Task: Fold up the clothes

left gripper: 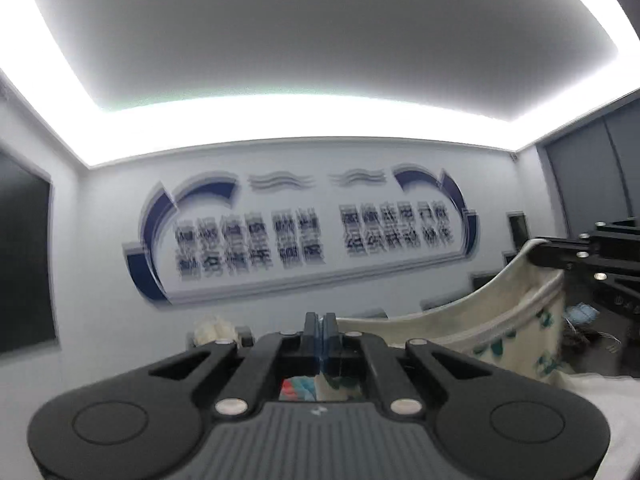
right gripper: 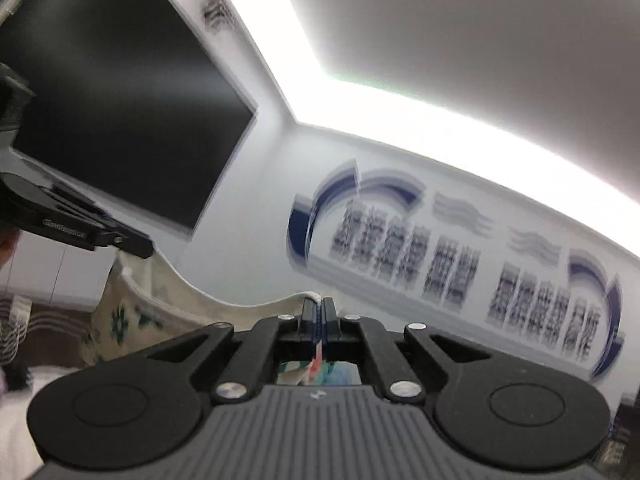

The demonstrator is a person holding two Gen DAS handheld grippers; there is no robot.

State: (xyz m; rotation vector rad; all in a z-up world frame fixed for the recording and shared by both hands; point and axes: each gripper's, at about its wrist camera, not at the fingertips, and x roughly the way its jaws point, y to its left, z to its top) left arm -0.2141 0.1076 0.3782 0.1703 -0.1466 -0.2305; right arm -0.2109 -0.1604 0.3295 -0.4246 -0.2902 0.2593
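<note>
A cream garment (left gripper: 516,320) with green and teal print hangs stretched in the air between my two grippers. My left gripper (left gripper: 320,320) is shut on one edge of it; printed cloth shows below its fingers. The right gripper (left gripper: 536,254) shows at the right of the left wrist view, shut on the other edge. In the right wrist view my right gripper (right gripper: 318,306) is shut on the garment (right gripper: 132,312), which sags to the left up to the left gripper (right gripper: 148,250). Both cameras point up at the wall and ceiling.
A white wall with a blue sign (left gripper: 304,236) faces me. A large dark screen (right gripper: 120,92) hangs on the left wall. A dark desk with clutter (left gripper: 580,328) lies at the right. White cloth (right gripper: 16,412) lies below at the left.
</note>
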